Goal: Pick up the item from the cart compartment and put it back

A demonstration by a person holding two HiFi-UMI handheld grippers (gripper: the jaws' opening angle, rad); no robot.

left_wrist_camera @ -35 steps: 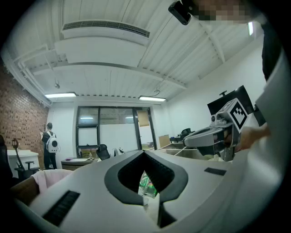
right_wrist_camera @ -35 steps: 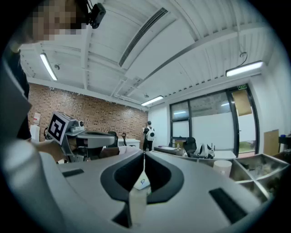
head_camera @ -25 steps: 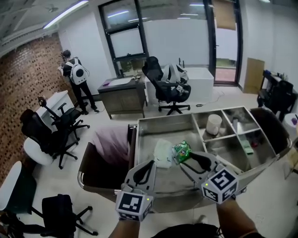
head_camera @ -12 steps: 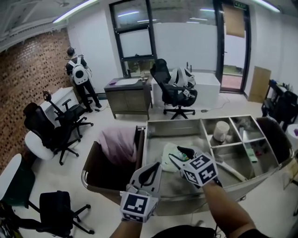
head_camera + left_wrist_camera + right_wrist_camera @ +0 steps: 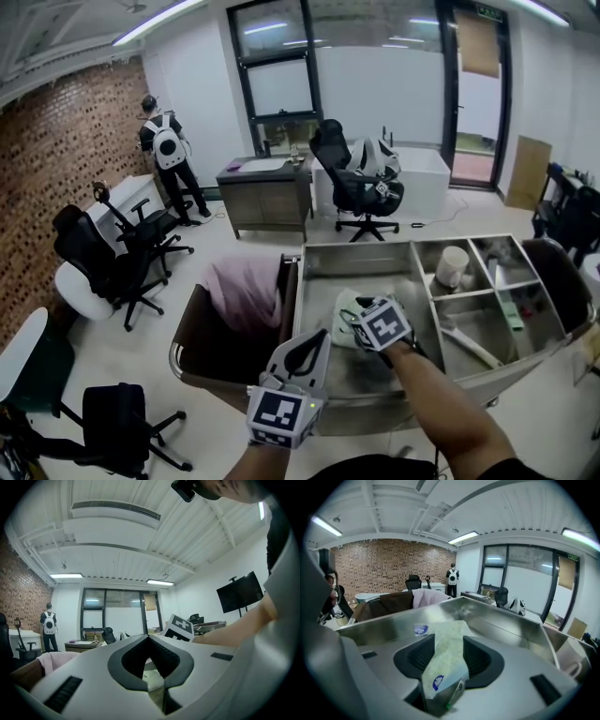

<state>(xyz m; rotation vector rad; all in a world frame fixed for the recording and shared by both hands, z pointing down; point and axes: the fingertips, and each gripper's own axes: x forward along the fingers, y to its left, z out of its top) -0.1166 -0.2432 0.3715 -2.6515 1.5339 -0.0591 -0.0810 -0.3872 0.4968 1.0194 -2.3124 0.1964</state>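
A pale green plastic bag (image 5: 343, 302) lies in the big compartment of the steel cart (image 5: 356, 249). My right gripper (image 5: 350, 320) reaches into that compartment from the right, its marker cube turned upward. In the right gripper view the bag (image 5: 447, 653), marked with a blue logo, fills the gap of the right gripper (image 5: 449, 639), whose jaws are shut on it. My left gripper (image 5: 322, 335) hovers at the cart's near edge, tilted up. In its own view the left gripper (image 5: 149, 637) is shut with nothing held.
Small compartments on the cart's right hold a white roll (image 5: 454, 265) and other items. A brown bin with pink cloth (image 5: 246, 291) adjoins the cart's left side. Office chairs (image 5: 112, 253) stand to the left, and a person (image 5: 169, 150) stands far back.
My right gripper has turned its cube upward, moved left across the compartment and closed on the pale green bag. The left gripper has barely moved.
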